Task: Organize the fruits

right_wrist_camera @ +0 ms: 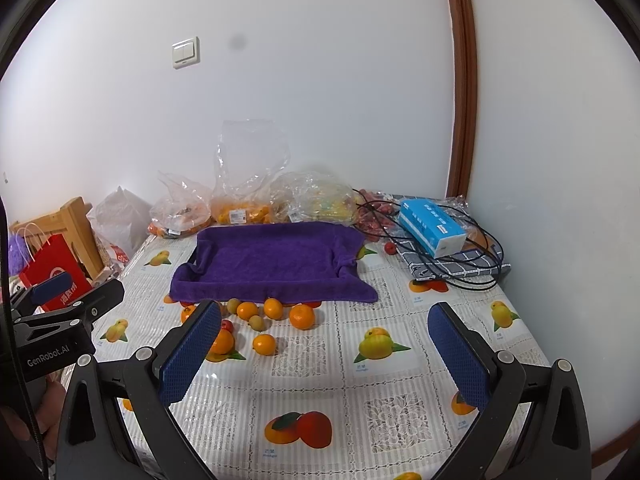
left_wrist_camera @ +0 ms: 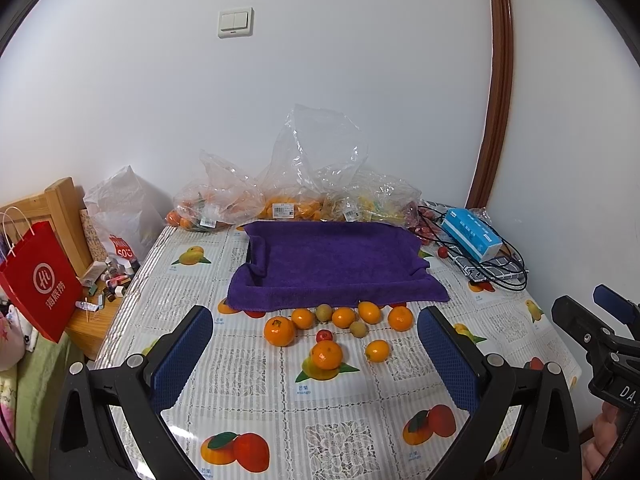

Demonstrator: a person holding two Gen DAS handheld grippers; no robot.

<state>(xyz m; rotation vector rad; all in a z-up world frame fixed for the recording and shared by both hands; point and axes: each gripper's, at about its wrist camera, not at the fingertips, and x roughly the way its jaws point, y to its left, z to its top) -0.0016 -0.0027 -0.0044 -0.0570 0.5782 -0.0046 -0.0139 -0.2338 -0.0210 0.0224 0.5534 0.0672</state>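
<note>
Several loose oranges (left_wrist_camera: 327, 355) (right_wrist_camera: 302, 316) lie on the fruit-print tablecloth, with a small red fruit (left_wrist_camera: 324, 335) (right_wrist_camera: 227, 325) and two brownish-green fruits (left_wrist_camera: 359, 329) (right_wrist_camera: 256, 323) among them. Just behind them stands a tray draped in a purple towel (left_wrist_camera: 336, 264) (right_wrist_camera: 272, 260), with nothing in it. My left gripper (left_wrist_camera: 314, 360) hovers open in front of the fruit cluster. My right gripper (right_wrist_camera: 325, 354) is open too, to the right of the fruits. Each gripper shows at the edge of the other's view. Nothing is held.
Clear plastic bags of fruit (left_wrist_camera: 280, 196) (right_wrist_camera: 240, 200) line the wall behind the tray. A blue tissue box (left_wrist_camera: 472, 232) (right_wrist_camera: 432, 230) sits on cables and a checked cloth at the back right. A red paper bag (left_wrist_camera: 38, 280) and a wooden stand (left_wrist_camera: 64, 216) are beyond the table's left edge.
</note>
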